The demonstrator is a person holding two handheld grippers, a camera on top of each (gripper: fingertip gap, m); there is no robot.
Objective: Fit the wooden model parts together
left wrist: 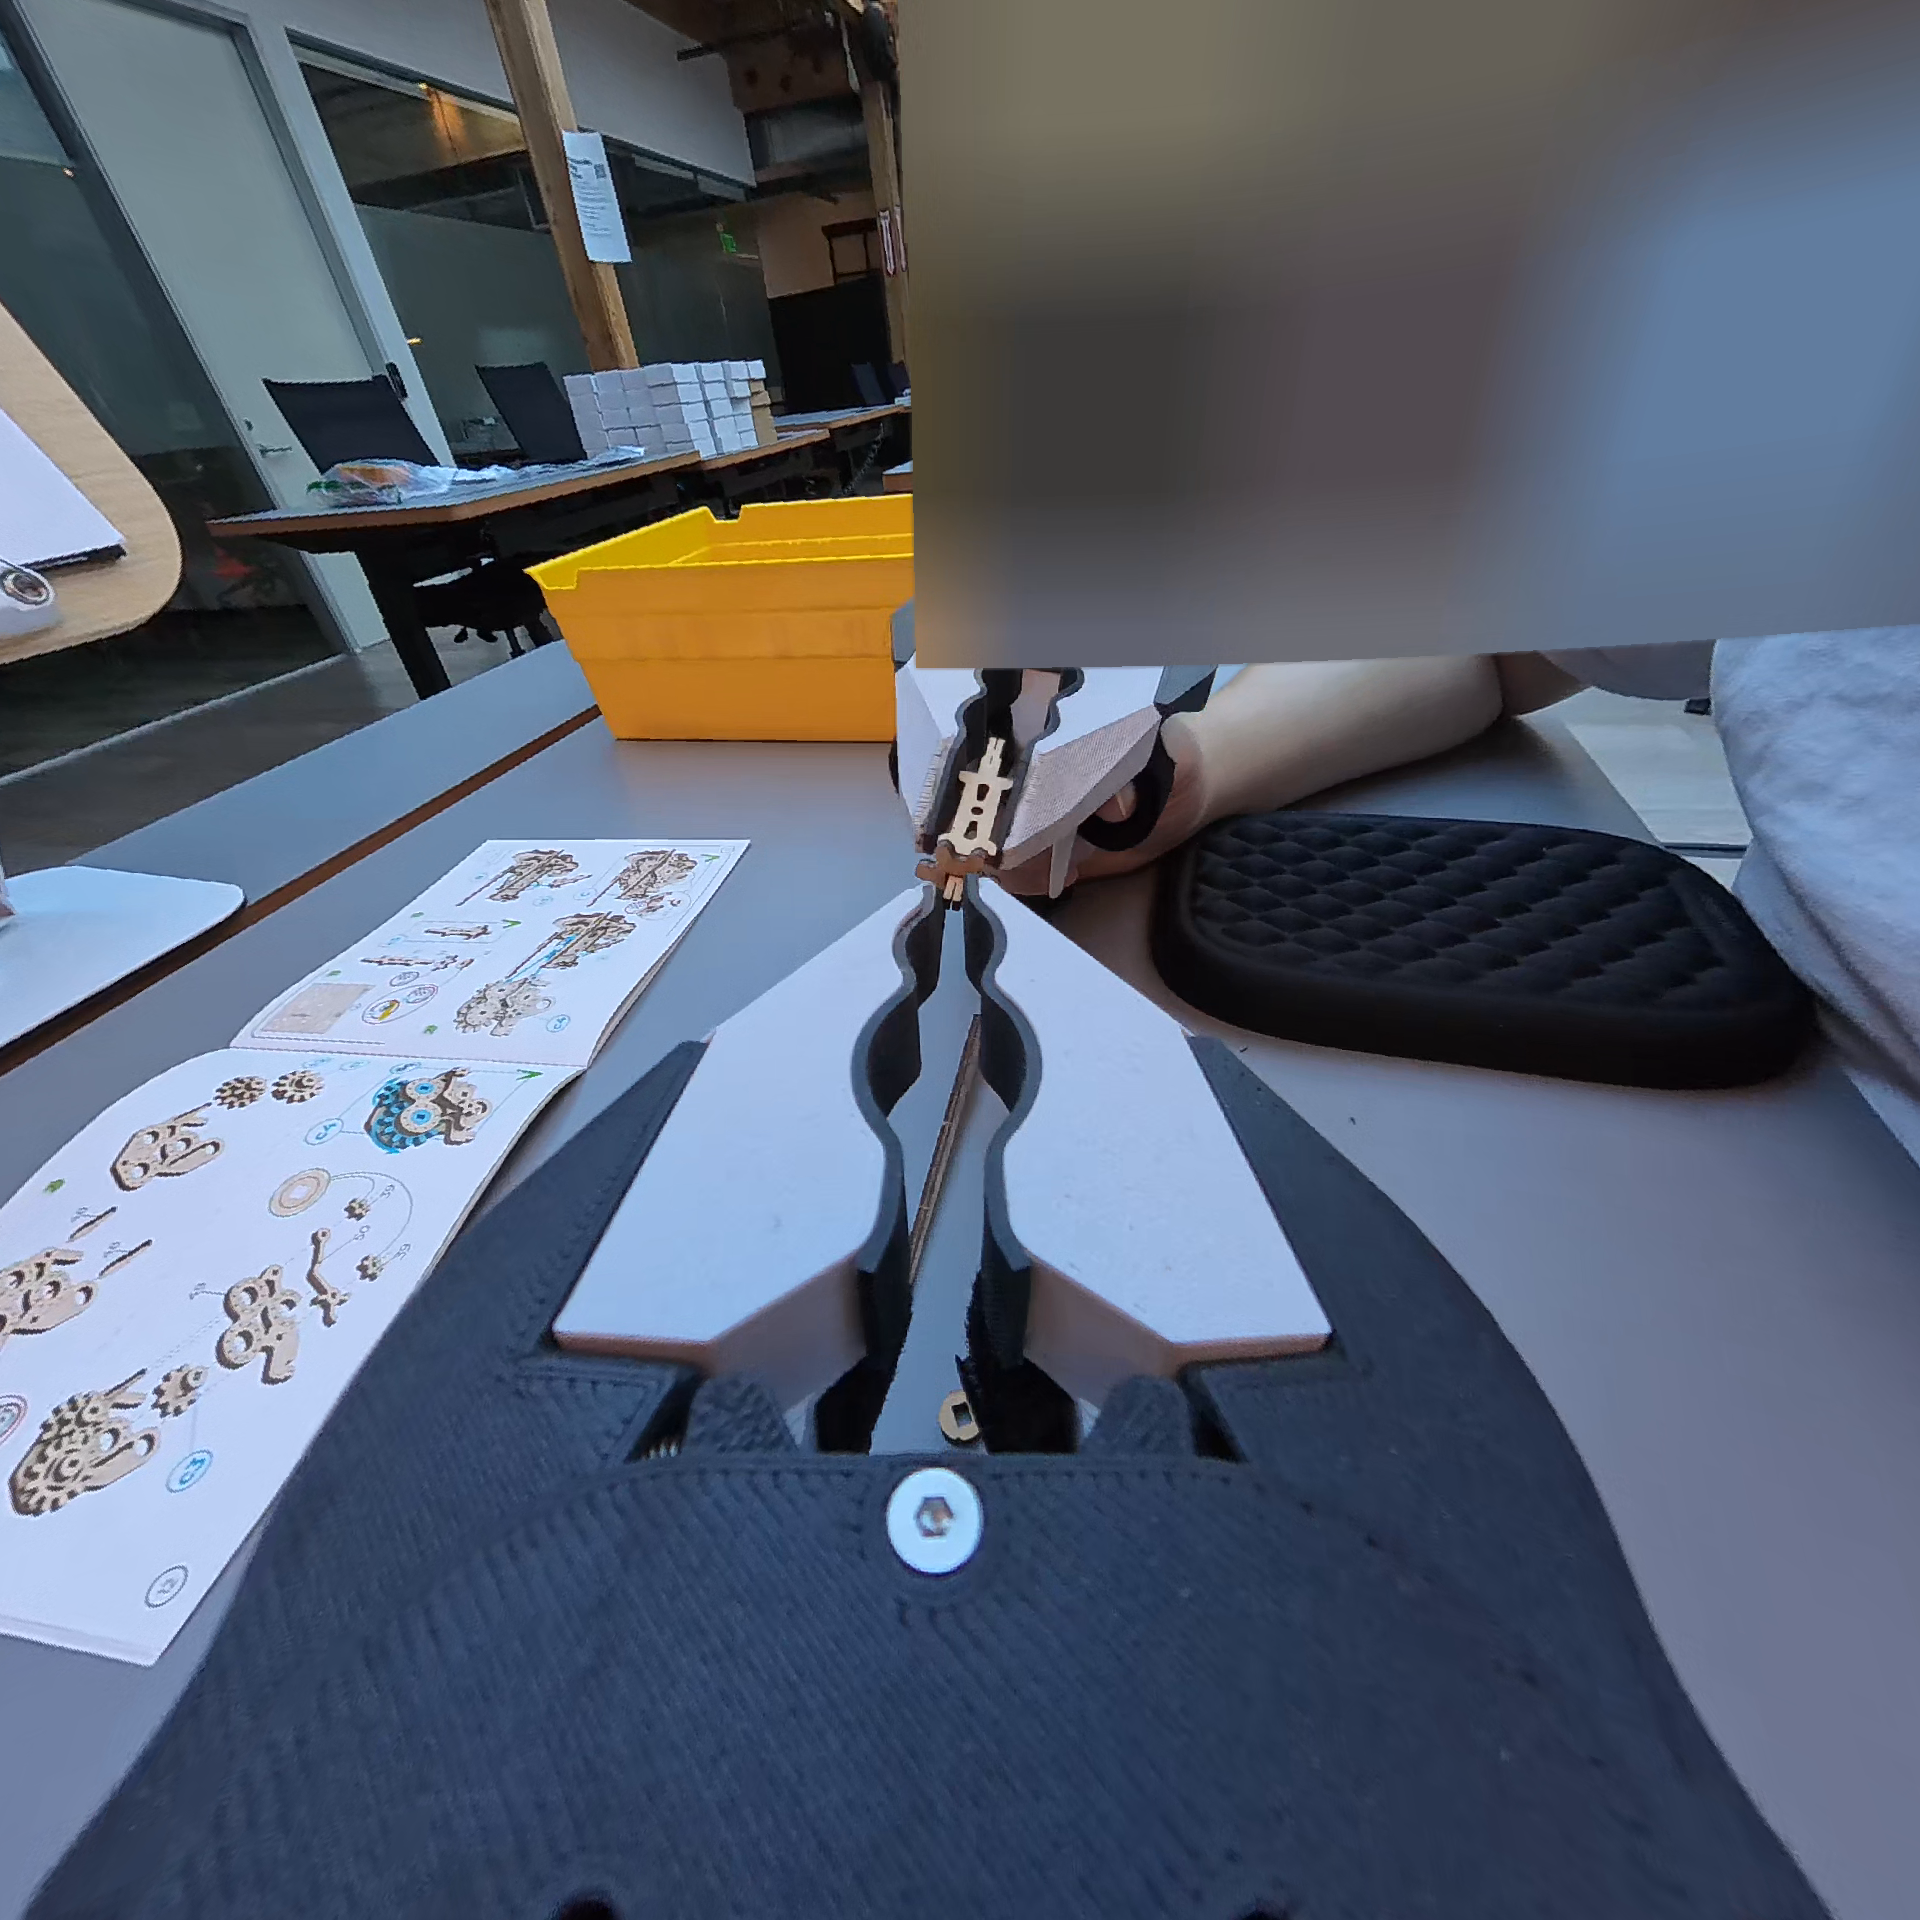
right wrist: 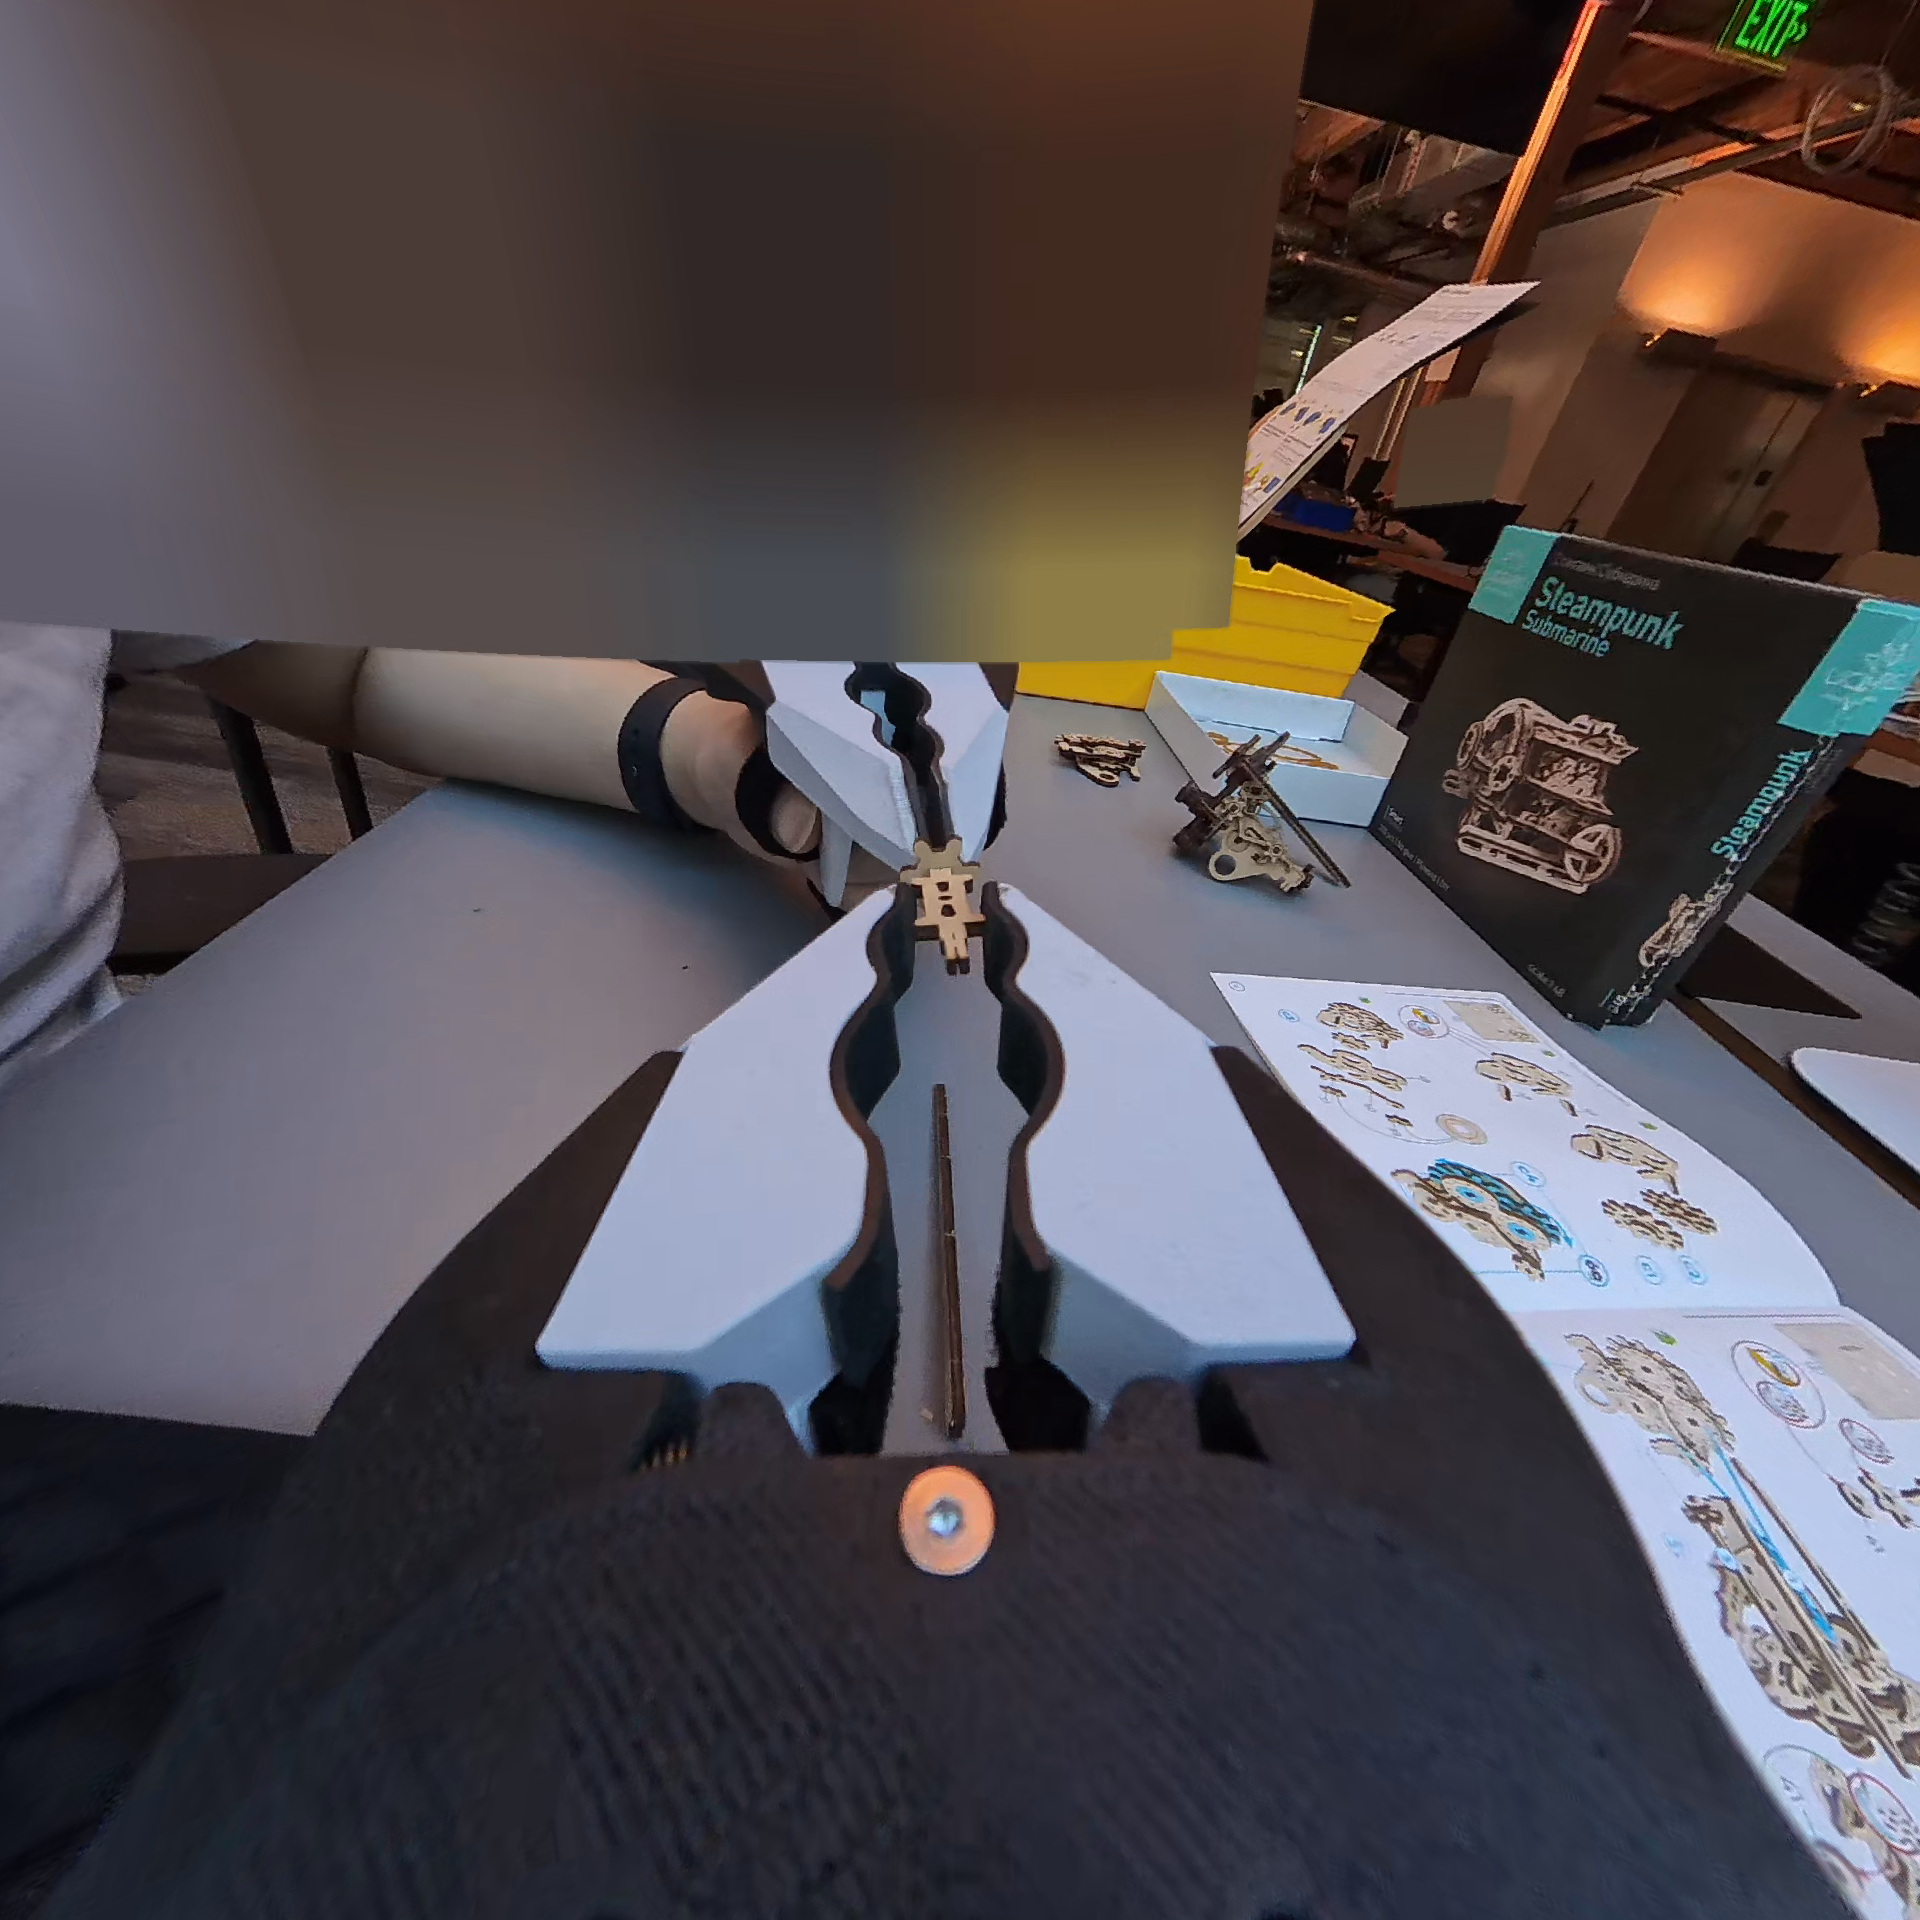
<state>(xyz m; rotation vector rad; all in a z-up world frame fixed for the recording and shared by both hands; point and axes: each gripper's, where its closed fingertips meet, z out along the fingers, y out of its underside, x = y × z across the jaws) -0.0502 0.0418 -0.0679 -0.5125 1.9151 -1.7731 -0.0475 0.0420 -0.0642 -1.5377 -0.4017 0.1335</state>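
Observation:
My two grippers meet tip to tip above the grey table (left wrist: 1507, 1351). My right gripper (right wrist: 945, 920) is shut on a flat pale wooden part with holes (right wrist: 943, 909), held by its edges; it also shows in the left wrist view (left wrist: 982, 800). My left gripper (left wrist: 951, 899) is shut on a small wooden part (left wrist: 951, 881) that touches the end of the flat part. In the right wrist view the left gripper (right wrist: 935, 847) faces me. A thin wooden strip shows edge-on in each gripper's gap (left wrist: 945, 1143) (right wrist: 943, 1247).
An open instruction booklet (left wrist: 312, 1143) (right wrist: 1507, 1143) lies beside the grippers. Stacked yellow bins (left wrist: 727, 623) and a black quilted pad (left wrist: 1455, 935) sit behind. A partly built wooden model (right wrist: 1247, 831), loose parts (right wrist: 1101, 753), a white tray (right wrist: 1195, 707) and the kit box (right wrist: 1621, 790) stand at the right. The tips of both grippers are at nearly the same place.

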